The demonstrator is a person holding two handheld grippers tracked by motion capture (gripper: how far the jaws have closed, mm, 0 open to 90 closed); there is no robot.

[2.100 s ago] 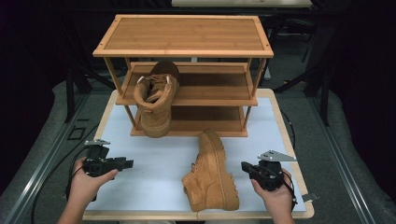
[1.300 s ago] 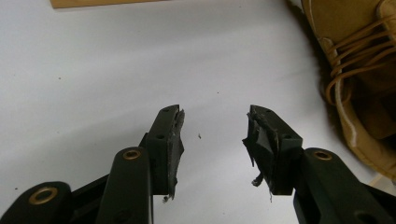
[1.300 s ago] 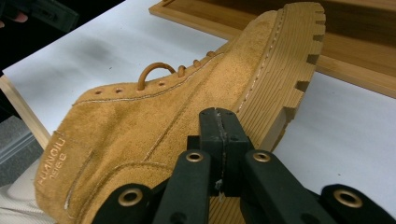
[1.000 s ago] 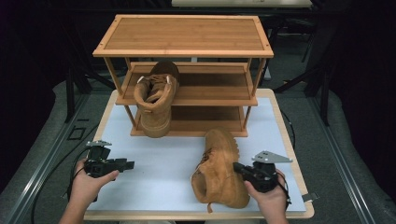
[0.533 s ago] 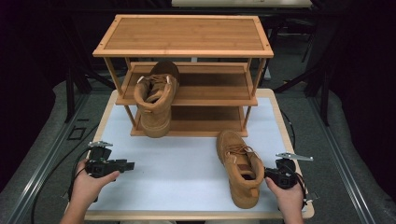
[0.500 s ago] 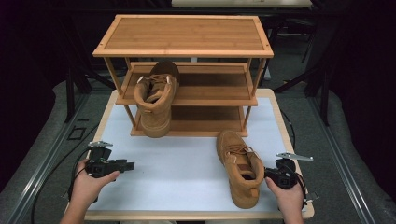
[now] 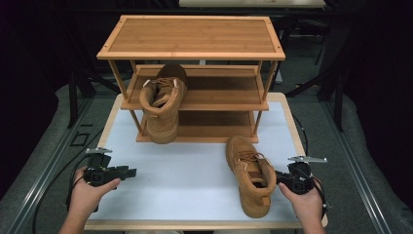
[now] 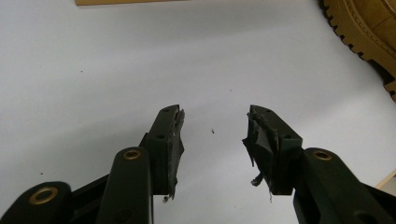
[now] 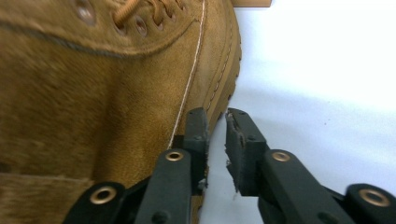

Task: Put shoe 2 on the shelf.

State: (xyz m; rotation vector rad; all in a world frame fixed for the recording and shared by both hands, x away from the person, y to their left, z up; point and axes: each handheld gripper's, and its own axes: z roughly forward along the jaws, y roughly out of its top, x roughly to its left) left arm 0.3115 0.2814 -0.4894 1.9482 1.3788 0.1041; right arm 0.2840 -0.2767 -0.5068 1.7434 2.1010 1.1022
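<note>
From above, I am seeing the boot [image 7: 249, 175] standing upright on the counter [image 7: 185, 170], toe toward the rack [image 7: 195, 73], my right tool [image 7: 281, 178] just beside its heel. The left tool [image 7: 127, 172] is hovering well apart, jaws spread. Left gripper view: nothing between them. Right gripper view: jaws have just been opening, boot [image 9: 102, 84] outside them, touching the left jaw

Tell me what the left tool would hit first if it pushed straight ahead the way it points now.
Probably the boot standing on the table: the left tool points across the white tabletop toward it, with bare surface between. Depth is hard to judge, so it might pass just short of the sole.
</note>
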